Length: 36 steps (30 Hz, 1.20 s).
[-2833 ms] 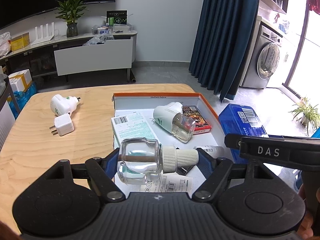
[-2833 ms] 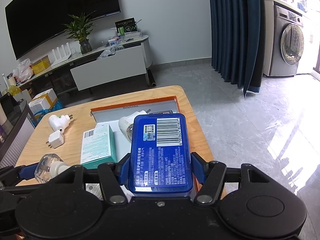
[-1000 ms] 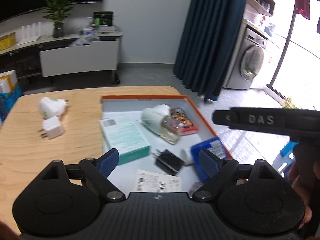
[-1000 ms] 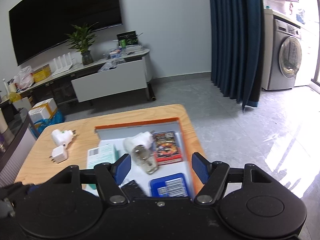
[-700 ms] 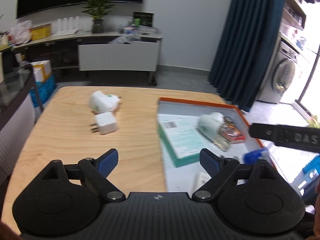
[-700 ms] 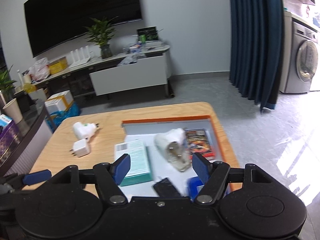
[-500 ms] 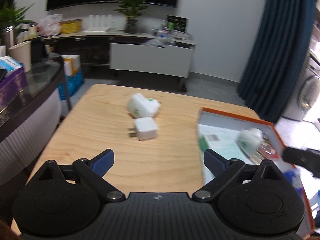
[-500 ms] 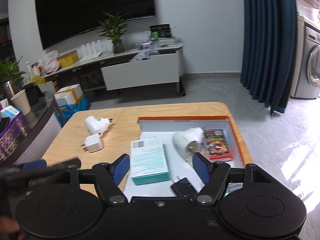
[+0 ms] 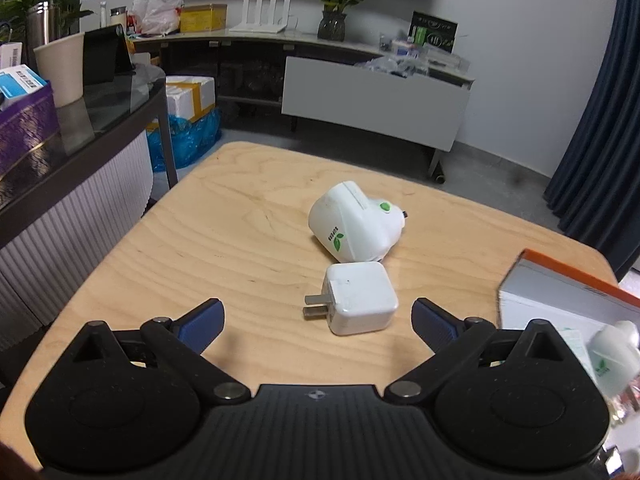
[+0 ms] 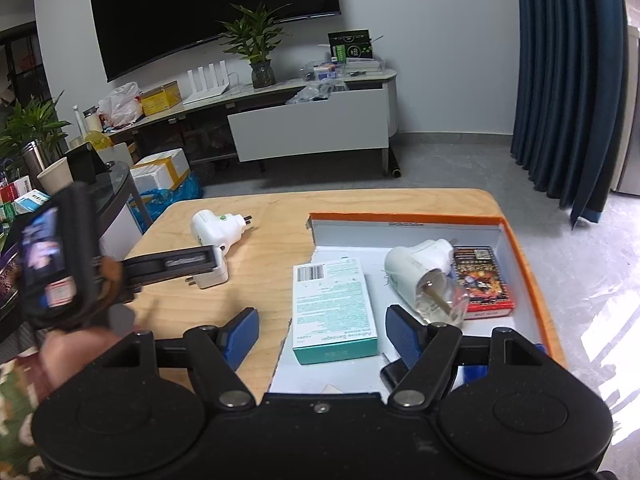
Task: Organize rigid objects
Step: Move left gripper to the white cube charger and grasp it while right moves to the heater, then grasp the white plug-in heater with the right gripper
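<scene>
Living-room setup, wooden table (image 9: pixel 240 240) up front. Orange-rimmed tray (image 10: pixel 520 248) on the table's right half, already loaded: teal box (image 10: pixel 332 304) on its left side, white plug-in diffuser (image 10: pixel 424 268) mid-tray, red card pack (image 10: pixel 482 280) by the right wall, black charger (image 10: pixel 394 372) at the near edge. Still outside, left of the tray: white plug-in unit (image 9: pixel 354 222) and square white charger (image 9: pixel 358 298), touching. Left gripper (image 9: pixel 316 318) lined up on that charger, jaws wide apart, probably next grab. Right gripper (image 10: pixel 322 332) idle over the tray's left edge, jaws apart, holding nothing.
</scene>
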Each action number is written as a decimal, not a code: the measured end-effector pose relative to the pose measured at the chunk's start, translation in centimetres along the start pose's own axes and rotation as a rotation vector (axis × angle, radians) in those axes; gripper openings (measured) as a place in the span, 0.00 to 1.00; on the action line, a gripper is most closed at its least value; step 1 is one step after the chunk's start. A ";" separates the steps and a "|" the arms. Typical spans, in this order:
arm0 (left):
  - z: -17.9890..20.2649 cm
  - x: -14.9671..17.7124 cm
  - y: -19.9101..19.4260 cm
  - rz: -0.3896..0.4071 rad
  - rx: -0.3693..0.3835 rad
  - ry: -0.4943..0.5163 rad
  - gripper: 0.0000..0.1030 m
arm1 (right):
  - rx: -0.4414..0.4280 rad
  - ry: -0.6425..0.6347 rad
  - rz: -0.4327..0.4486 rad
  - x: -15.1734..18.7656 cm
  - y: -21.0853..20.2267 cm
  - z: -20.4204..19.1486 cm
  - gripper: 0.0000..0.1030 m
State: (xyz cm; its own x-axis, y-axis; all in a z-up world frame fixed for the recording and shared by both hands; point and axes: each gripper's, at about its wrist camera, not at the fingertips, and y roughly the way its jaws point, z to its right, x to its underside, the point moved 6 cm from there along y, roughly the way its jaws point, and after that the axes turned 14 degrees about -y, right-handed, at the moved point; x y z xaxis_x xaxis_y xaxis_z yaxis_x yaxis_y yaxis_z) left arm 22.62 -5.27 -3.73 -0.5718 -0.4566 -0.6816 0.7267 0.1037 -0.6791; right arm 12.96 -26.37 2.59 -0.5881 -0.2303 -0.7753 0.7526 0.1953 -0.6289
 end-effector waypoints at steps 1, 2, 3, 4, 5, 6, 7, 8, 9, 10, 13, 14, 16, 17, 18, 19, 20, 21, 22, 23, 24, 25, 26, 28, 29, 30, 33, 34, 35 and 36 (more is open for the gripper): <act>0.1 0.0 0.5 -0.004 -0.015 0.010 1.00 | 0.000 -0.005 0.000 0.0 0.3 0.0 0.81; 0.3 0.1 0.9 -0.005 -0.025 0.022 1.00 | -0.001 -0.009 -0.001 0.0 0.5 -0.1 0.81; 0.4 0.2 1.4 -0.007 -0.036 0.033 1.00 | -0.004 -0.012 -0.001 -0.1 0.7 -0.1 0.81; 0.4 0.2 1.7 -0.010 -0.044 0.039 1.00 | -0.006 -0.016 -0.002 -0.1 0.9 -0.2 0.81; 0.4 0.3 2.1 -0.008 -0.050 0.043 0.99 | -0.008 -0.019 -0.002 -0.2 1.1 -0.2 0.81; 0.3 0.3 2.3 -0.004 -0.055 0.044 0.98 | -0.010 -0.022 -0.003 -0.3 1.3 -0.2 0.81; 0.2 0.2 2.6 -0.002 -0.058 0.043 0.96 | -0.011 -0.024 -0.002 -0.4 1.4 -0.2 0.81; 0.1 0.2 2.7 -0.005 -0.054 0.041 0.94 | -0.012 -0.025 -0.001 -0.4 1.6 -0.2 0.81; 0.1 0.1 2.7 0.007 -0.056 0.050 0.87 | -0.014 -0.026 -0.002 -0.5 1.7 -0.2 0.81; 0.3 0.0 2.7 0.014 -0.052 0.066 0.82 | -0.016 -0.028 -0.005 -0.6 1.9 -0.2 0.81; 0.6 -0.2 2.2 0.011 -0.019 0.106 0.56 | -0.021 -0.044 -0.009 -1.0 2.5 -0.6 0.81; 0.3 -0.2 2.0 0.001 -0.004 0.099 0.56 | -0.027 -0.050 -0.009 -1.2 2.7 -0.9 0.81; -0.4 0.0 1.6 -0.003 0.013 0.103 0.56 | -0.037 -0.059 -0.012 -1.6 3.2 -1.4 0.82; -0.8 0.1 1.3 -0.005 0.024 0.110 0.56 | -0.044 -0.062 -0.012 -1.8 3.5 -1.6 0.82; -1.2 0.2 0.9 -0.007 0.037 0.111 0.56 | -0.054 -0.067 -0.011 -2.1 3.8 -1.9 0.82; -1.7 0.1 0.5 -0.007 0.043 0.113 0.56 | -0.065 -0.075 -0.011 -2.4 4.2 -2.3 0.82; -2.4 0.1 -0.2 -0.004 0.048 0.115 0.56 | -0.075 -0.087 -0.010 -2.7 4.6 -2.8 0.82; -2.9 0.1 -0.8 0.000 0.057 0.120 0.56 | -0.088 -0.106 -0.008 -3.0 5.1 -3.3 0.83; -3.6 0.1 -1.6 0.003 0.064 0.124 0.56 | -0.105 -0.127 -0.009 -3.3 5.7 -3.9 0.84; -4.2 0.1 -2.3 0.010 0.069 0.131 0.56 | -0.122 -0.148 -0.014 -3.6 6.4 -4.5 0.84; -4.8 0.0 -3.1 0.016 0.074 0.136 0.56 | -0.141 -0.167 -0.023 -3.9 7.2 -5.2 0.85; -5.5 0.0 -3.9 0.021 0.080 0.133 0.56 | -0.156 -0.189 -0.034 -4.3 8.1 -5.9 0.86; -6.3 0.1 -4.6 0.022 0.086 0.128 0.56 | -0.163 -0.211 -0.043 -4.6 9.1 -6.7 0.86; -7.5 0.2 -5.7 0.026 0.089 0.121 0.56 | -0.164 -0.237 -0.059 -5.3 11.1 -8.0 0.86; -8.1 0.4 -6.1 0.026 0.087 0.125 0.56 | -0.164 -0.239 -0.067 -5.6 12.2 -8.5 0.86; -8.5 0.5 -6.4 0.024 0.087 0.128 0.56 | -0.166 -0.233 -0.075 -5.9 13.2 -9.0 0.86; -9.3 0.3 -6.6 0.014 0.102 0.123 0.56 | -0.186 -0.197 -0.090 -6.9 16.3 -10.6 0.87; -9.4 -0.1 -6.4 0.016 0.108 0.118 0.56 | -0.189 -0.177 -0.095 -7.2 17.2 -11.0 0.88; -9.5 -0.2 -6.5 0.022 0.116 0.112 0.56 | -0.198 -0.145 -0.101 -7.5 18.1 -11.4 0.88; -9.6 -0.5 -6.4 0.030 0.122 0.105 0.56 | -0.206 -0.103 -0.104 -7.8 18.9 -11.5 0.88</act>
State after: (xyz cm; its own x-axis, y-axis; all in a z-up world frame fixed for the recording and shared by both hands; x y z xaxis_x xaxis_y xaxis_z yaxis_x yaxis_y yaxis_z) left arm 14.60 2.75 -1.64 -0.5811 -0.3599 -0.7299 0.7812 0.0048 -0.6243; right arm 28.37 -9.89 -3.97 -0.6179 -0.3529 -0.7026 0.6074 0.3532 -0.7116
